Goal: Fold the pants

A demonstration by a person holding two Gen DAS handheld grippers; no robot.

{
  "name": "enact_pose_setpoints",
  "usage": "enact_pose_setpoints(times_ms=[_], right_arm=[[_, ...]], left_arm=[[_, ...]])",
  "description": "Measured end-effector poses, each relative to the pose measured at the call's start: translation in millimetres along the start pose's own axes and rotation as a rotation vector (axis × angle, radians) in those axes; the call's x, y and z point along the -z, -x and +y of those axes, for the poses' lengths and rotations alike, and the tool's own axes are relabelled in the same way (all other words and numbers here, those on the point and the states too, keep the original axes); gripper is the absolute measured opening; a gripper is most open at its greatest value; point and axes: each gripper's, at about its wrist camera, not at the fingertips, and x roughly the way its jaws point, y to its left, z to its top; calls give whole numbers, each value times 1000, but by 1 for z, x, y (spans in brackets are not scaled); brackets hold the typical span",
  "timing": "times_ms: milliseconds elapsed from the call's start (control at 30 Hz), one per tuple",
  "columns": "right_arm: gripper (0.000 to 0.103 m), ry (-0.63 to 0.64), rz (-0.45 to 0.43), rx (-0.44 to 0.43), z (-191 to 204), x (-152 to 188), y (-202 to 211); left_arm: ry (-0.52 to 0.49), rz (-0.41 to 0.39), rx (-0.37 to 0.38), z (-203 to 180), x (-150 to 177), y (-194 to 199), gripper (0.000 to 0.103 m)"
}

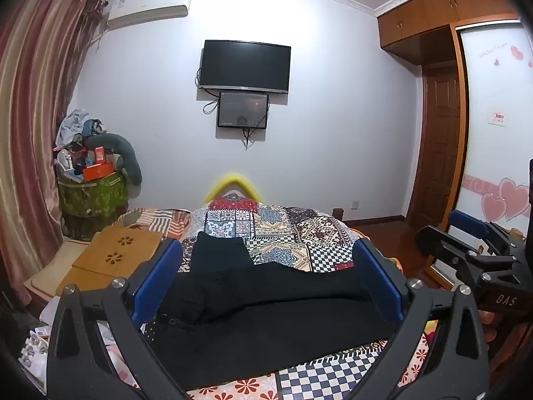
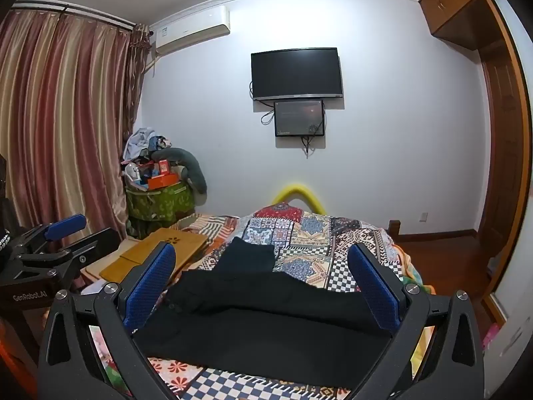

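Note:
Black pants [image 1: 266, 313] lie spread across the patchwork bedspread [image 1: 283, 230], one leg reaching toward the far end; they also show in the right wrist view [image 2: 266, 320]. My left gripper [image 1: 266, 266] is open, its blue pads wide apart above the pants, holding nothing. My right gripper [image 2: 263, 266] is open too, hovering above the pants, empty. The right gripper also appears at the right edge of the left wrist view [image 1: 473, 250], and the left gripper at the left edge of the right wrist view [image 2: 60, 233].
A wooden lap desk [image 1: 116, 256] lies at the bed's left side. A heaped green laundry basket [image 1: 93, 193] stands by the curtains [image 1: 30, 133]. A TV [image 1: 245, 66] hangs on the far wall. A wardrobe [image 1: 493, 133] and wooden floor [image 1: 393, 236] are on the right.

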Motion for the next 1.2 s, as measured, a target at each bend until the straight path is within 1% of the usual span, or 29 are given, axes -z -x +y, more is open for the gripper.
enact_pose_setpoints(times_ms=[267, 367, 933, 1200], right_arm=[[103, -3, -4, -1, -3, -1, 1], [103, -4, -3, 0, -6, -2, 1], [103, -4, -4, 8, -2, -2, 4], [103, -7, -3, 7, -3, -2, 4]], left_arm=[[1, 1, -9, 1, -1, 1, 103], [-3, 2, 2, 0, 0, 1, 103], [6, -5, 3, 0, 2, 1, 103], [7, 3, 5, -1, 0, 0, 103]])
